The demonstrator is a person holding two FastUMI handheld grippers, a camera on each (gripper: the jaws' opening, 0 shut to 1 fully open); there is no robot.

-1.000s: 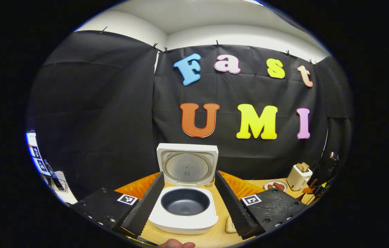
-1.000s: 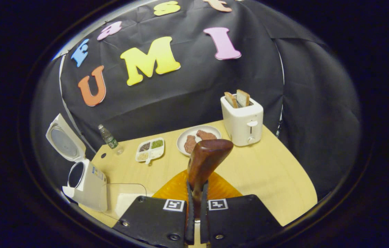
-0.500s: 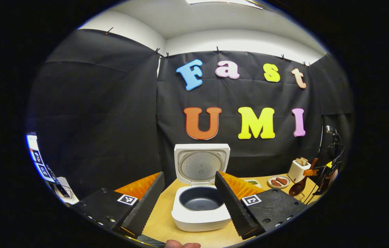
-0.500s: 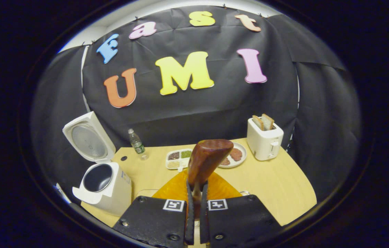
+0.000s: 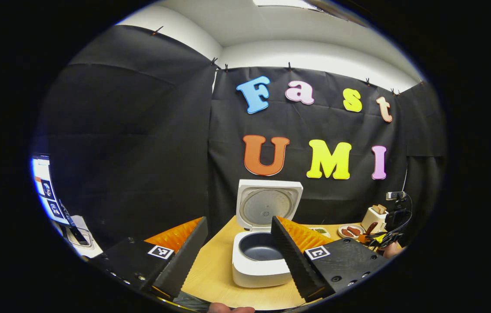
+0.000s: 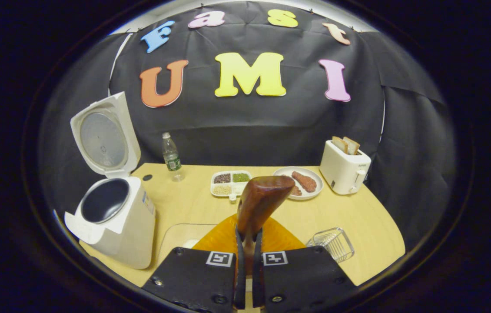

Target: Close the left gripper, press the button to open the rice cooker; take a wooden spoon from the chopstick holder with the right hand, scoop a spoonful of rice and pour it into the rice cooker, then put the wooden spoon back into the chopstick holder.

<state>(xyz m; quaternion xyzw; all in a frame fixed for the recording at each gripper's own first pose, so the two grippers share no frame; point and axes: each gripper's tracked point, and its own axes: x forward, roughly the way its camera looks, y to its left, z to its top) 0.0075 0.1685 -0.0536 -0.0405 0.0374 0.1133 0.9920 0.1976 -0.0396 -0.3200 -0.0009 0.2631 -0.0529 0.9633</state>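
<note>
Right gripper (image 6: 247,243) clamps wooden spoon (image 6: 260,202), rice cooker (image 6: 113,217) lid up.

Right gripper view: spoon bowl sticks up past the clenched fingers, above the table (image 6: 358,217); cooker left, inner pot dark. Sectioned grain tray (image 6: 229,183), plate (image 6: 300,182), toaster (image 6: 344,167), bottle (image 6: 170,156) sit farther back; clear wire holder (image 6: 331,243) near right. Left gripper (image 5: 239,250) fingers spread wide, grasping nothing, cooker (image 5: 263,252) seen between them.
</note>
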